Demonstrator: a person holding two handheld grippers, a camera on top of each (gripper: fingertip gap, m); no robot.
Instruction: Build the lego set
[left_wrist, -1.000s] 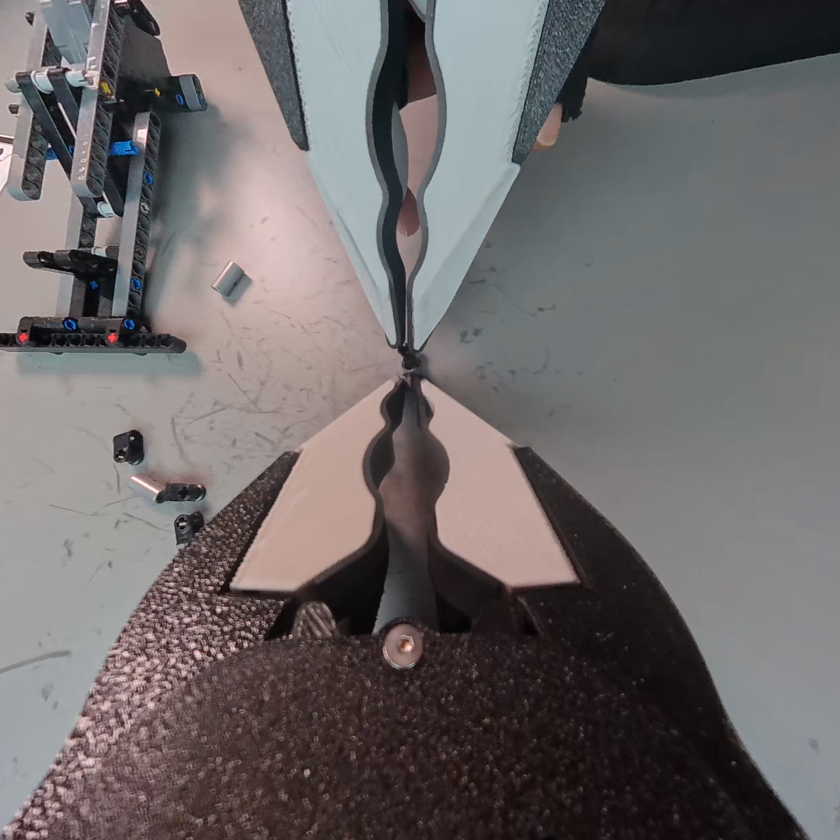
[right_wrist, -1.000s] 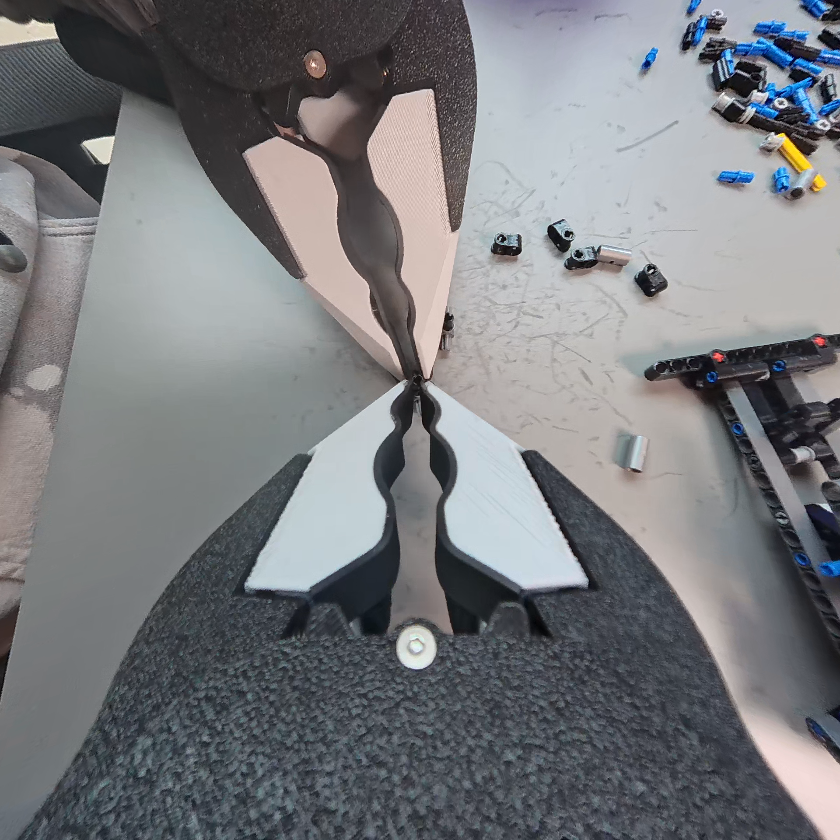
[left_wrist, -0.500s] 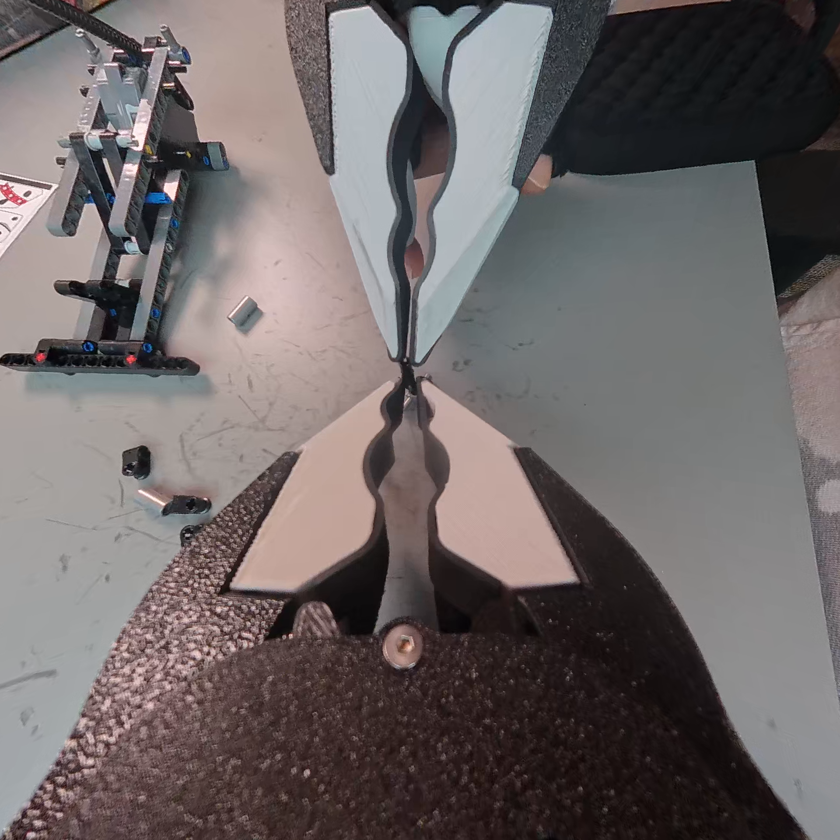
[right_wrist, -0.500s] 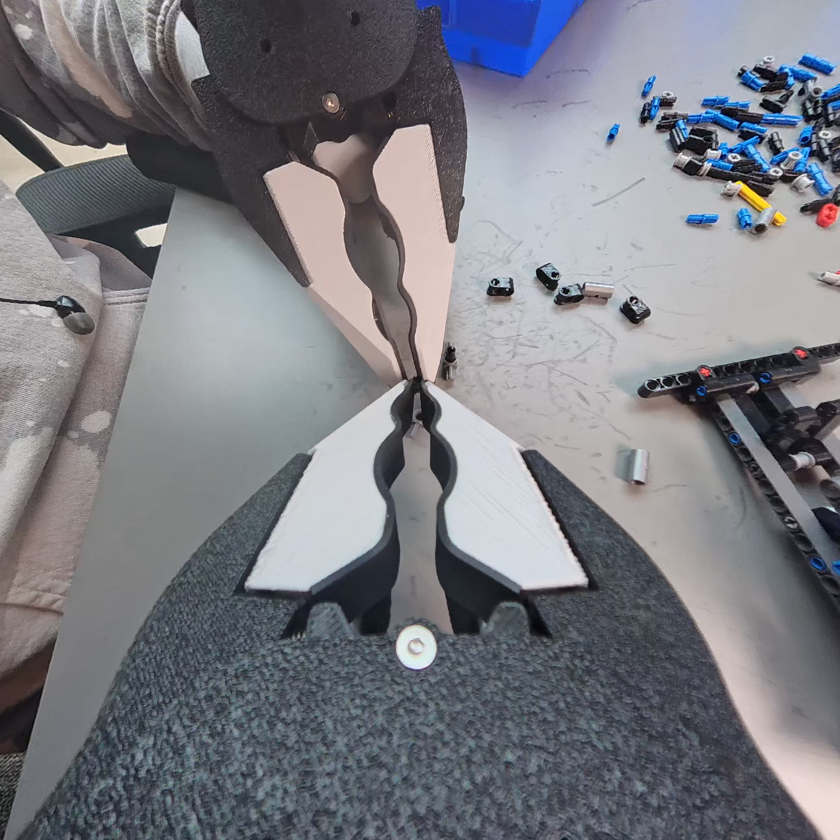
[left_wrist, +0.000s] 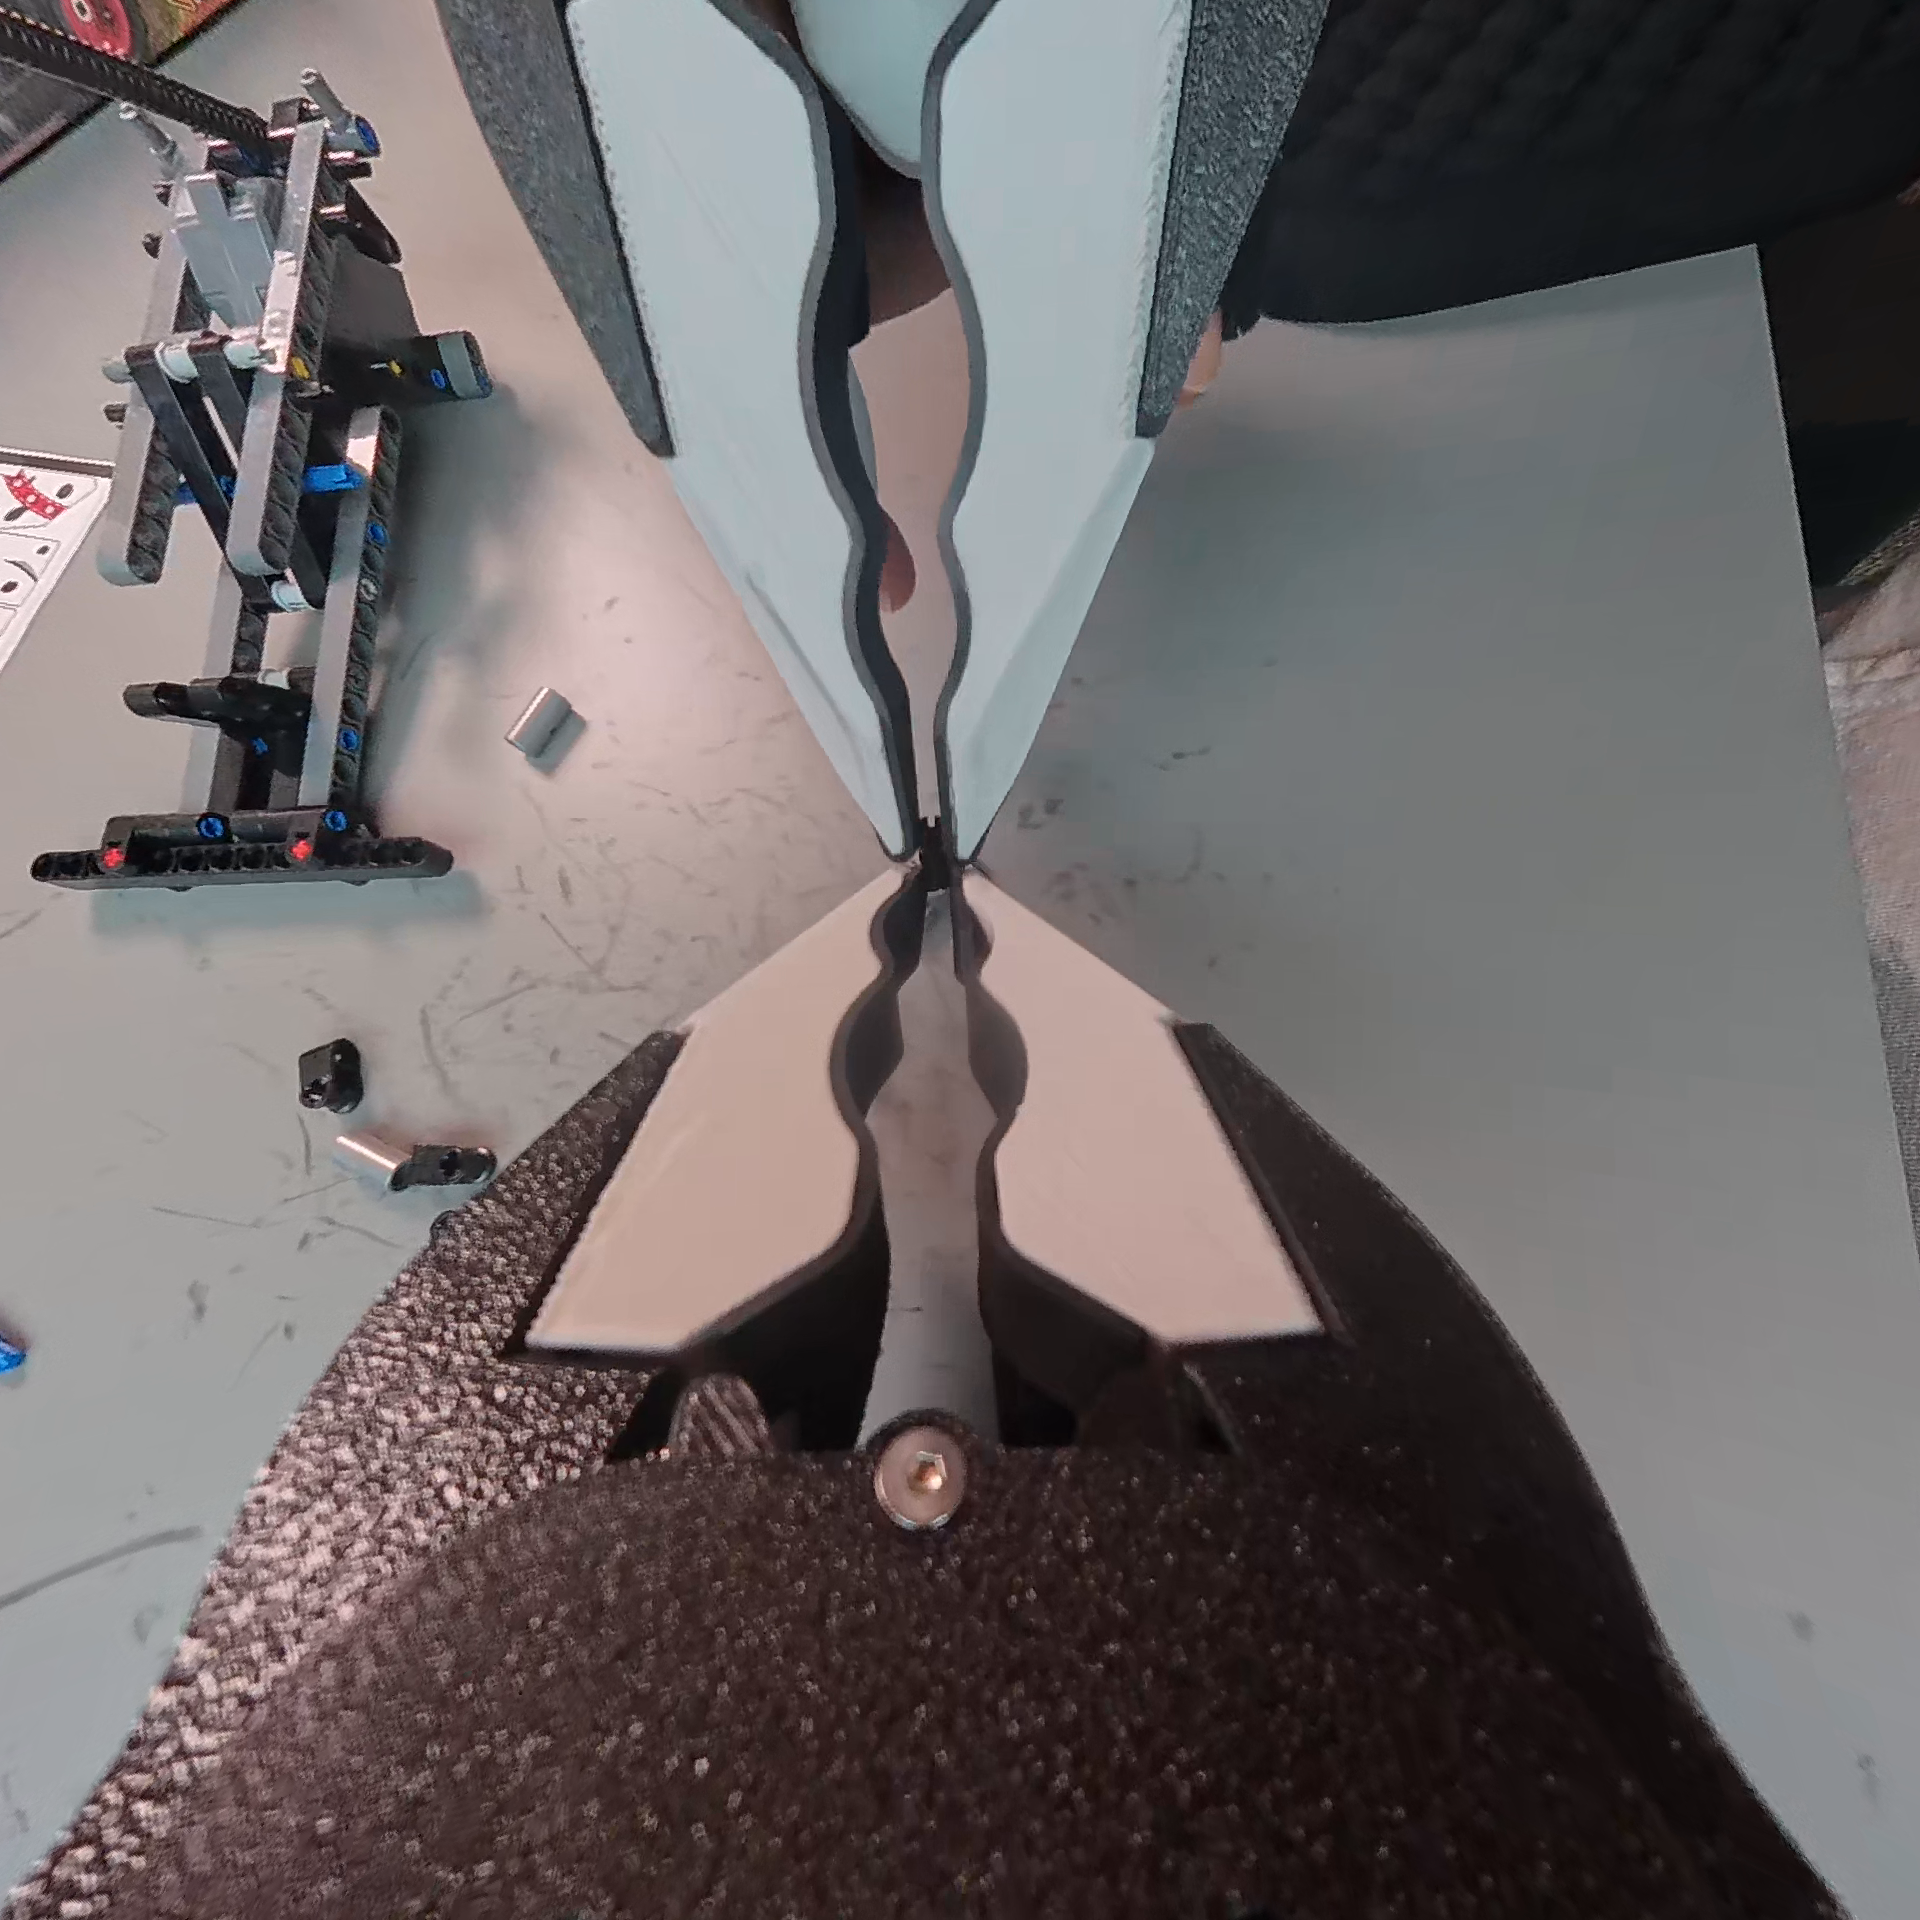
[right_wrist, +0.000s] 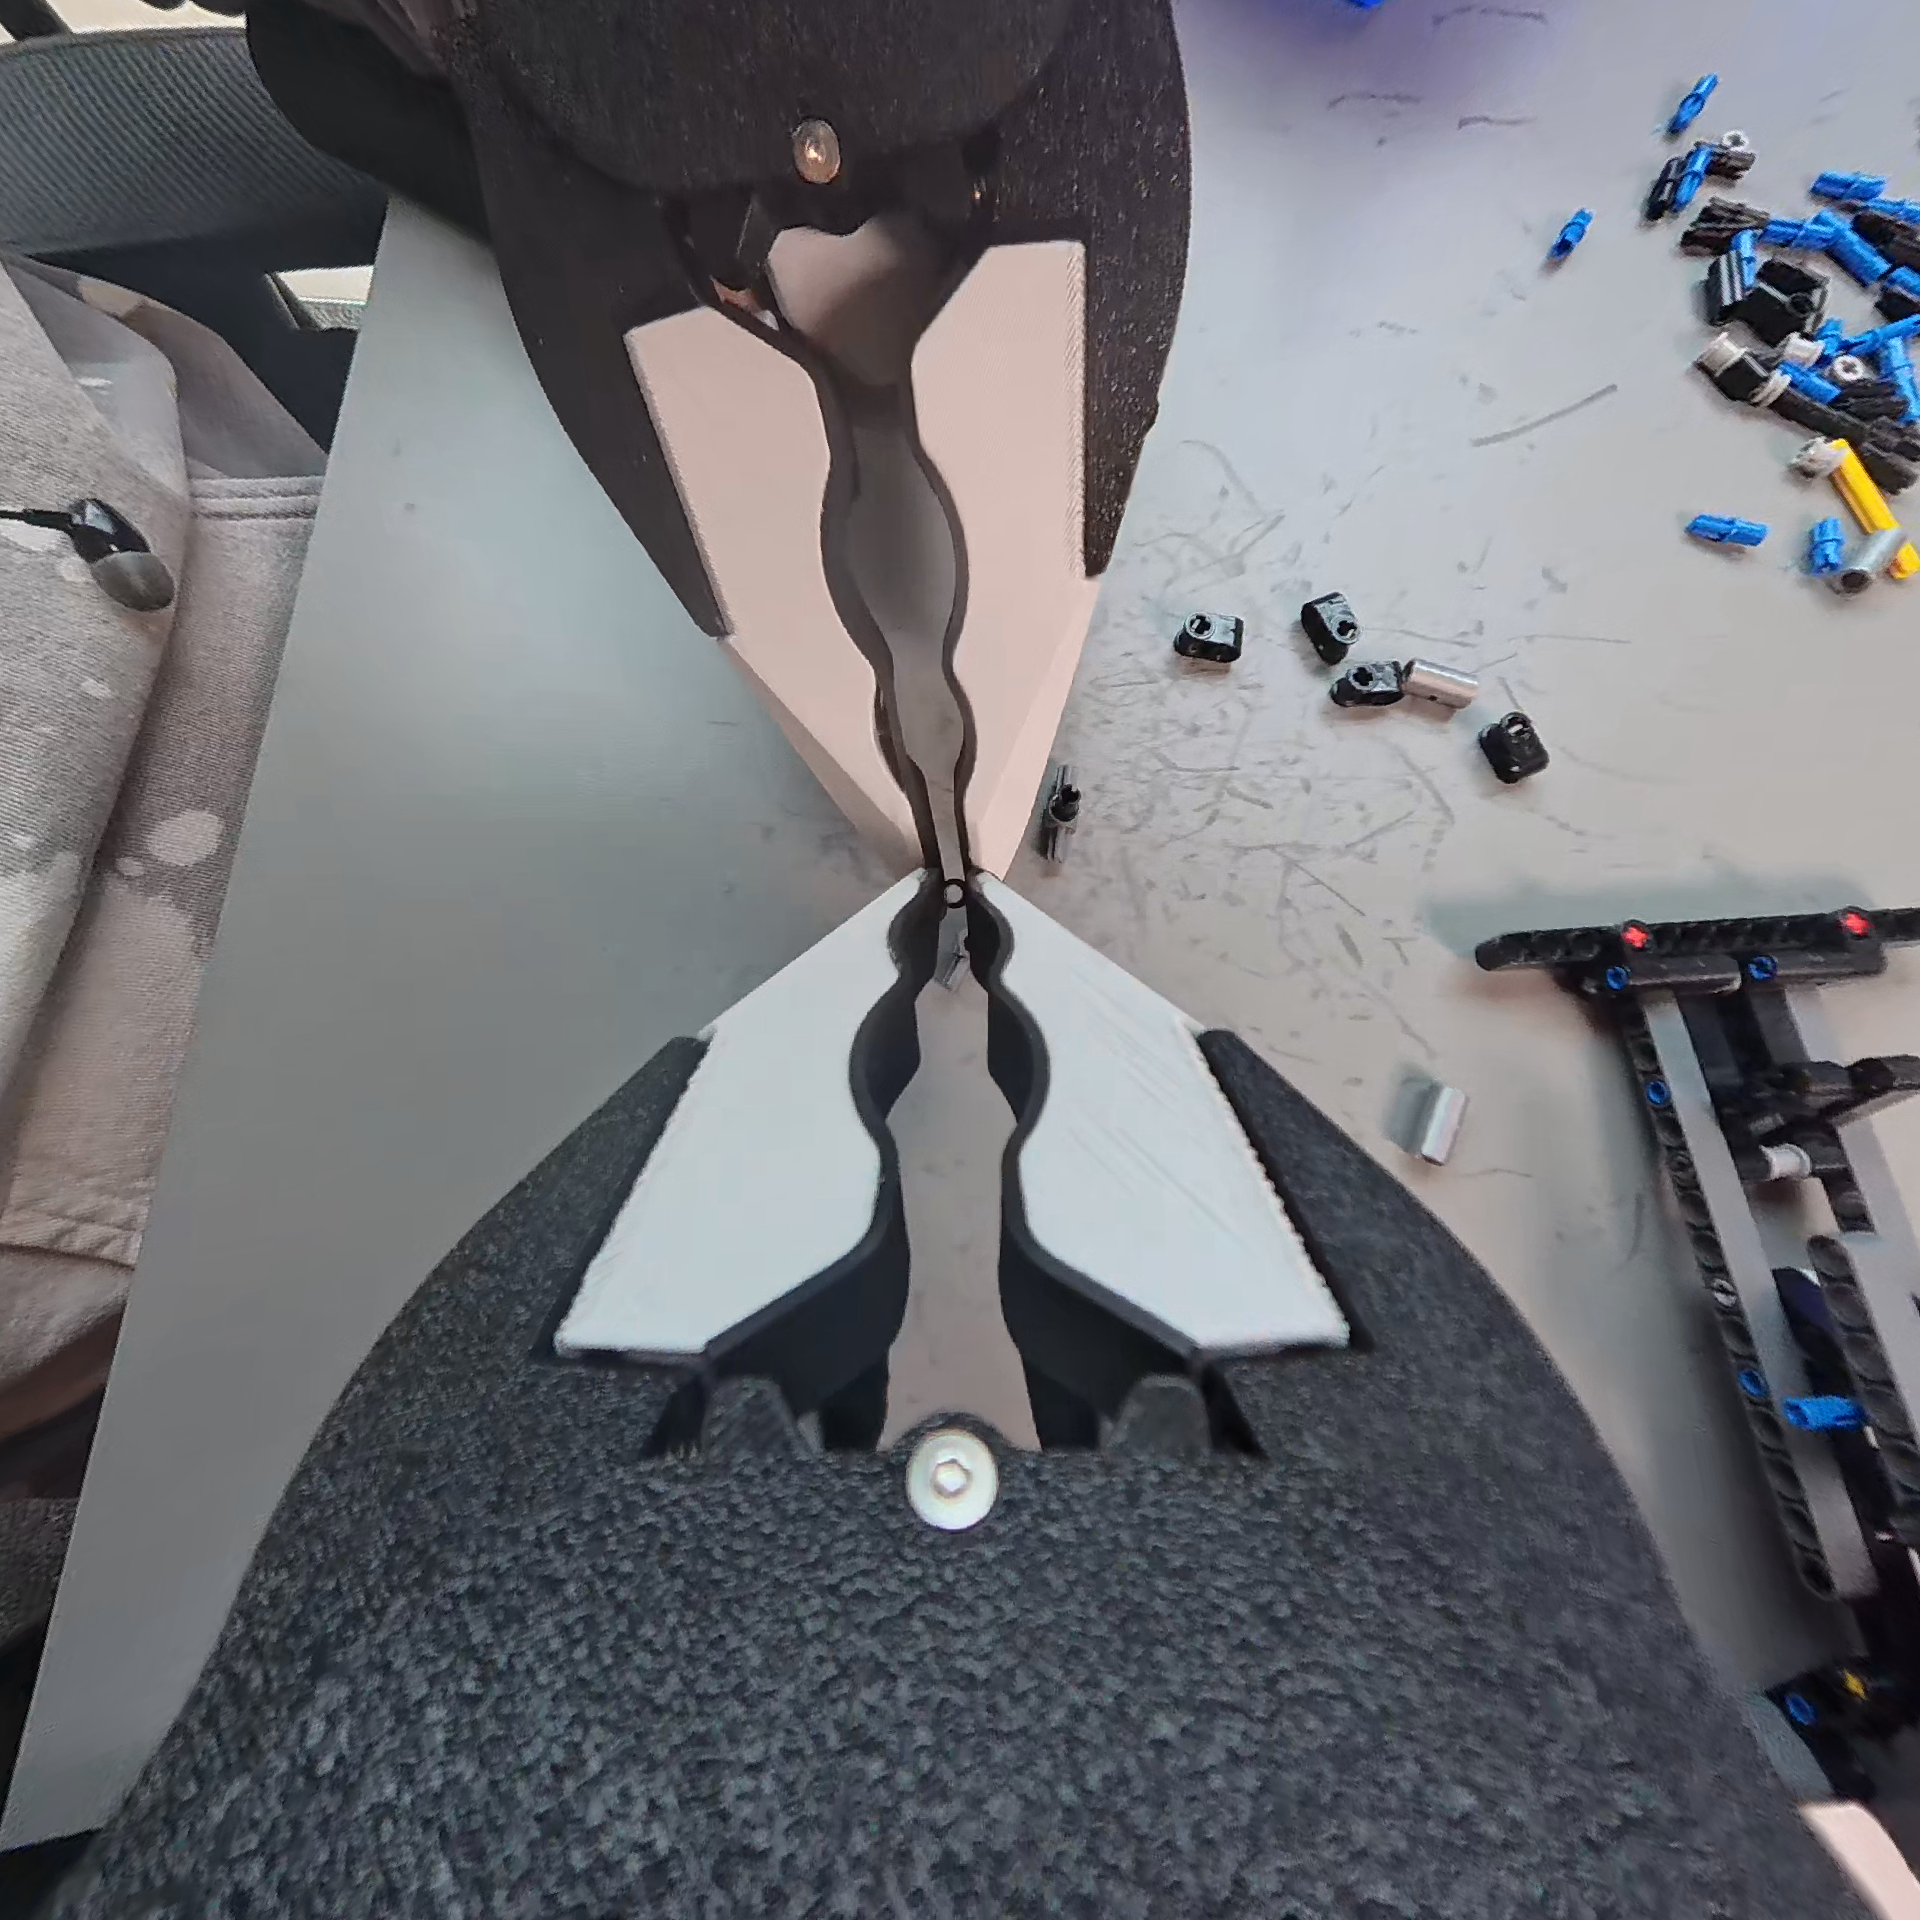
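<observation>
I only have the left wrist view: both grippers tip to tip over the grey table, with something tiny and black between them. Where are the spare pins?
Observer: The right wrist view shows a heap of blue and black plastic pins up-right of the long black beam frame.
Operator: Anything nearer?
Observer: One short black pin sits alone on the grey table, right beside the tip of the left gripper.
Operator: What's in the right gripper?
Observer: A small grey piece shows between its fingers just behind the tips, seemingly pinched.
</observation>
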